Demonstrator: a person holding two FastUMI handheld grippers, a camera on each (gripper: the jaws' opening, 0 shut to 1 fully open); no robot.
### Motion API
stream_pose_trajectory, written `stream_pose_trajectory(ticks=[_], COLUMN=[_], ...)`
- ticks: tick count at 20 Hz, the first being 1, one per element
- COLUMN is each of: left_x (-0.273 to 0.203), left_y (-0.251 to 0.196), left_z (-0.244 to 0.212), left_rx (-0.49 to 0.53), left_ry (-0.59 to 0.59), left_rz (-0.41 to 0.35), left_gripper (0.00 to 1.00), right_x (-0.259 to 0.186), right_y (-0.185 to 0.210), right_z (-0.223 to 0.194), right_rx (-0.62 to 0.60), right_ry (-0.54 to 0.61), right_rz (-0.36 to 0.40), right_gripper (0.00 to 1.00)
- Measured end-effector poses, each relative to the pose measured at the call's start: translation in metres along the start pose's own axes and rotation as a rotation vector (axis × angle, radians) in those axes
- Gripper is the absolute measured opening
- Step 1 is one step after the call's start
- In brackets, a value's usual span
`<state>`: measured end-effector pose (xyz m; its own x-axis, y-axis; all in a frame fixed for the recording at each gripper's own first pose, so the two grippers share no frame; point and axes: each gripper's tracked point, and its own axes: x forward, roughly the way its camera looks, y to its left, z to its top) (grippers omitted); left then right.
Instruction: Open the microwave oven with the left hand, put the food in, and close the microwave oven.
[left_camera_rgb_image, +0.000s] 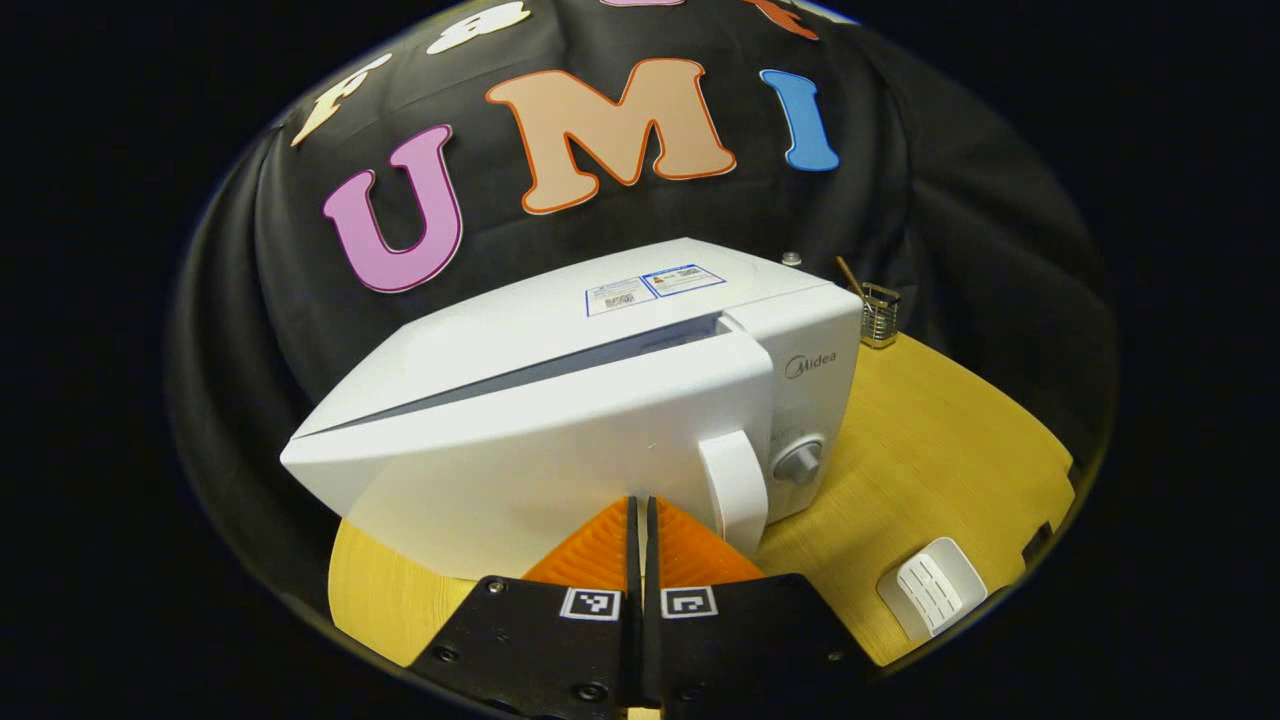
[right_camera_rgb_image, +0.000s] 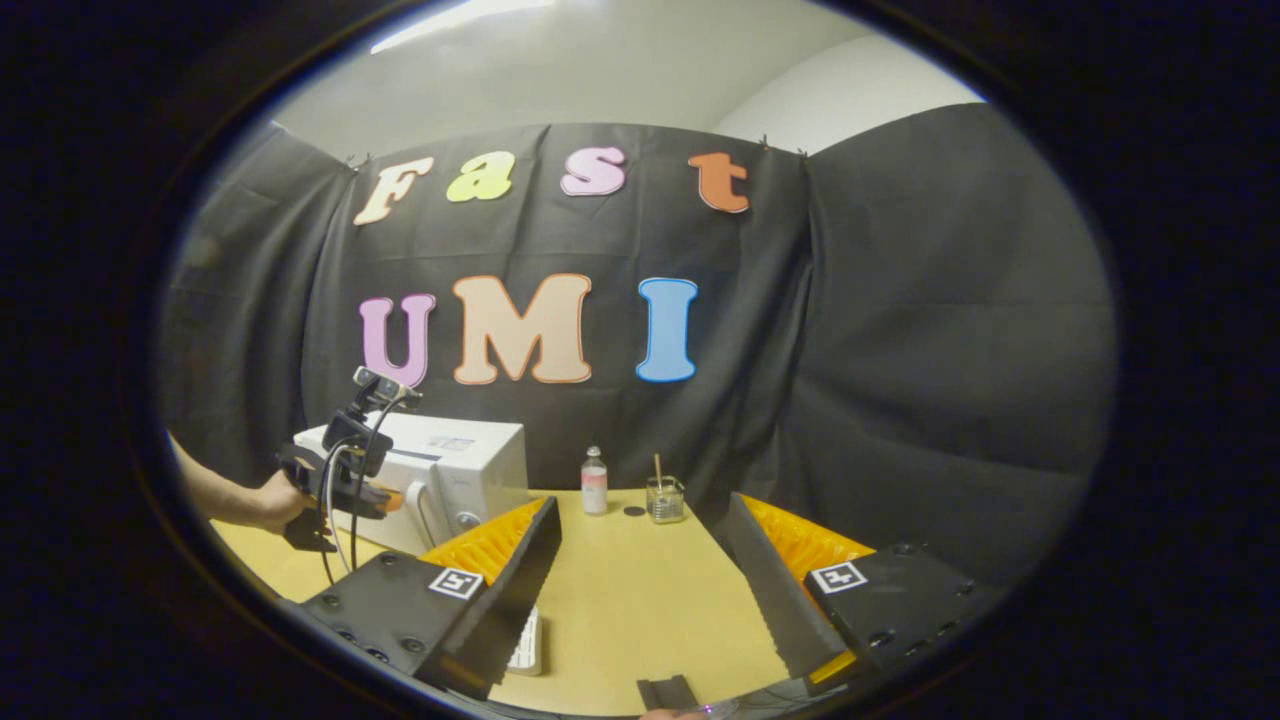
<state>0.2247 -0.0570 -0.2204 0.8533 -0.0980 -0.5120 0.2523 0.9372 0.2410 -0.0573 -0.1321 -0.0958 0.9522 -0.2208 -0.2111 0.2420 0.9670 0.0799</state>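
The white microwave (left_camera_rgb_image: 560, 400) stands on the yellow table (left_camera_rgb_image: 930, 450). Its door looks slightly ajar, with a dark gap along the top that widens toward the handle side. The white handle (left_camera_rgb_image: 735, 490) and a grey knob (left_camera_rgb_image: 798, 463) sit at the door's right. My left gripper (left_camera_rgb_image: 640, 520) is shut with nothing between its fingers, close to the door face just left of the handle. In the right gripper view a hand holds the left gripper (right_camera_rgb_image: 385, 497) against the microwave (right_camera_rgb_image: 470, 465). My right gripper (right_camera_rgb_image: 640, 560) stands wide open and holds nothing, well right of the microwave.
A white ribbed object (left_camera_rgb_image: 930, 590) lies on the table right of the microwave, partly under my right gripper's left finger (right_camera_rgb_image: 527, 640). A small bottle (right_camera_rgb_image: 594, 482) and a glass with a stick (right_camera_rgb_image: 664, 498) stand at the back. A dark piece (right_camera_rgb_image: 667, 692) lies at the front edge.
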Motion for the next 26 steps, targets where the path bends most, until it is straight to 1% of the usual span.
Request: stream_pose_trajectory(ticks=[3, 4, 5, 7, 8, 9, 10, 11, 12, 13, 15, 16, 18, 19, 20, 23, 24, 25, 26], left_x=[0.004, 0.007, 0.007, 0.01, 0.009, 0.013, 0.012, 0.012, 0.014, 0.013, 0.008, 0.003, -0.018, -0.032, -0.05, -0.105, -0.125, -0.143, -0.16], left_y=[-0.01, -0.011, -0.01, -0.007, -0.007, -0.006, -0.008, -0.01, -0.009, -0.009, -0.006, -0.005, -0.008, -0.006, -0.004, 0.003, 0.005, 0.007, 0.007], left_z=[-0.013, -0.016, -0.012, -0.004, -0.003, 0.015, 0.003, -0.001, 0.005, 0.003, 0.003, 0.006, 0.004, 0.003, 0.006, 0.023, 0.032, 0.042, 0.05], left_rx=[-0.018, -0.025, -0.039, -0.089, -0.122, -0.136, -0.154, -0.159, -0.156, -0.156, -0.154, -0.161, -0.195, -0.202, -0.21, -0.223, -0.223, -0.222, -0.209], left_ry=[0.065, 0.074, 0.062, 0.051, 0.06, 0.003, 0.066, 0.074, 0.051, 0.068, 0.058, 0.046, 0.023, 0.003, -0.026, -0.135, -0.182, -0.227, -0.265], left_rz=[-0.023, -0.029, -0.033, -0.032, -0.038, -0.054, -0.049, -0.048, -0.05, -0.047, -0.027, -0.02, -0.03, -0.026, -0.021, -0.002, 0.001, 0.005, -0.004], left_gripper=[0.0, 0.01, 0.01, 0.01, 0.01, 0.0, 0.01, 0.01, 0.01, 0.01, 0.01, 0.01, 0.01, 0.01, 0.01, 0.01, 0.01, 0.01, 0.01], right_x=[0.004, 0.004, 0.005, 0.007, 0.008, 0.008, 0.008, 0.008, 0.008, 0.008, 0.006, 0.004, 0.004, 0.004, 0.004, 0.01, 0.013, 0.015, 0.018], right_y=[-0.007, -0.009, -0.01, -0.015, -0.017, -0.019, -0.021, -0.024, -0.026, -0.025, -0.028, -0.028, -0.028, -0.026, -0.024, -0.015, -0.011, -0.007, -0.005], right_z=[-0.005, -0.006, -0.007, -0.004, -0.003, -0.003, -0.002, -0.001, -0.001, -0.004, -0.007, -0.007, -0.009, -0.01, -0.008, -0.005, -0.004, -0.001, 0.002], right_rx=[0.0, 0.002, 0.005, 0.005, 0.003, 0.003, 0.005, 0.01, 0.016, 0.023, 0.028, 0.028, 0.025, 0.026, 0.027, 0.015, 0.008, 0.003, -0.004], right_ry=[0.006, 0.012, 0.014, 0.005, 0.004, 0.004, 0.003, -0.003, -0.001, 0.006, 0.01, 0.01, 0.014, 0.016, 0.016, 0.013, 0.013, 0.014, 0.01], right_rz=[-0.016, -0.018, -0.021, -0.029, -0.031, -0.036, -0.038, -0.043, -0.046, -0.044, -0.047, -0.047, -0.048, -0.043, -0.036, -0.007, 0.005, 0.018, 0.022], right_gripper=[0.96, 1.0, 0.97, 0.97, 1.0, 1.0, 0.97, 0.97, 0.97, 0.97, 0.97, 1.0, 1.0, 0.97, 0.97, 0.97, 1.0, 1.0, 1.0])
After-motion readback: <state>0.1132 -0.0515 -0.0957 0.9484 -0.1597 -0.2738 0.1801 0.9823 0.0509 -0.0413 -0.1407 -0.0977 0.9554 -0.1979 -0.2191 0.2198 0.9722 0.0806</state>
